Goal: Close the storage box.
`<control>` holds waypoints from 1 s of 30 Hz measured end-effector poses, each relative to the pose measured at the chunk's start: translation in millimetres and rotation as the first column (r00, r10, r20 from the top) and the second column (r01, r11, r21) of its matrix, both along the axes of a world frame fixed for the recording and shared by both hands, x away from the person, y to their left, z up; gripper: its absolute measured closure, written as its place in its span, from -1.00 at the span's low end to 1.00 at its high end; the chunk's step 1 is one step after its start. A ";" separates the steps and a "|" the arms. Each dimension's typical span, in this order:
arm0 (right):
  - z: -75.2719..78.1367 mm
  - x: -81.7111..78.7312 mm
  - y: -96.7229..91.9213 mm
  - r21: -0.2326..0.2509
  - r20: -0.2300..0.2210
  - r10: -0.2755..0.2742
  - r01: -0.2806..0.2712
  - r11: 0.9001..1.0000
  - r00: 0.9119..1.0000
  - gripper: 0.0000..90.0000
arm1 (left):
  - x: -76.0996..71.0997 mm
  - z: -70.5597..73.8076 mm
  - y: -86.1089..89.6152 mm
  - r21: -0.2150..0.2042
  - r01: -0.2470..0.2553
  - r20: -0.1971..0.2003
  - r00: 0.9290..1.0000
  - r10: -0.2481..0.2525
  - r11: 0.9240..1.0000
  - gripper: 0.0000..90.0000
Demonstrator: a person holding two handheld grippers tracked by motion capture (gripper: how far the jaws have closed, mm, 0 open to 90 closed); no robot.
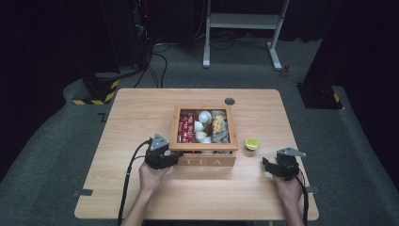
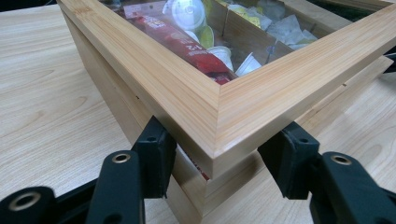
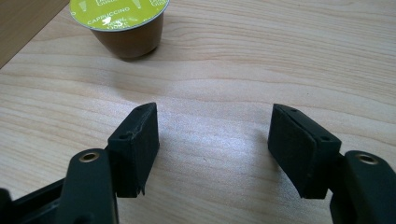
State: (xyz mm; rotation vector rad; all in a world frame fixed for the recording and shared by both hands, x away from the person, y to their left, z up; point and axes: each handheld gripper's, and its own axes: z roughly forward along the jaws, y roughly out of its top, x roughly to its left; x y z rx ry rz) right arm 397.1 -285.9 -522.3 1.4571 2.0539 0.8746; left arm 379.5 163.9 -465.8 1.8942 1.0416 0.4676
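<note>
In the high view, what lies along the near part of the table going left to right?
Left hand-held gripper at the tea box's corner → wooden tea box → capsule with a green lid → right hand-held gripper.

The bench (image 1: 141,108) is pale wood with a fine, wavy grain. The tea box (image 2: 243,107) between the left gripper (image 2: 219,161)'s black jaws is light, straight-grained bamboo, its front lettered in white. Under its clear lid lie red sachets (image 2: 187,44), white pods (image 2: 187,14) and yellow-and-grey packets (image 2: 261,16). Ahead of the right gripper (image 3: 212,149)'s matt black jaws stands a brown capsule (image 3: 123,23) with a lime-green lid printed in white. Each gripper carries a grey plate on top.
</note>
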 end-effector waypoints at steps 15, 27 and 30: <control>0.0 -0.1 0.1 0.001 0.000 -0.001 0.001 1.000 1.000 -0.25 | -2.8 -0.7 -1.0 0.026 -0.008 0.017 1.000 0.008 1.000 -0.05; 0.0 -0.1 0.1 0.000 0.000 0.001 -0.001 1.000 1.000 -0.26 | -7.6 -1.6 -0.2 0.042 -0.017 0.028 0.999 0.016 0.999 -0.07; 0.0 -0.1 0.3 -0.001 0.000 0.001 -0.001 1.000 1.000 -0.26 | -8.6 -1.8 -0.4 0.054 -0.020 0.034 0.999 0.018 0.998 -0.08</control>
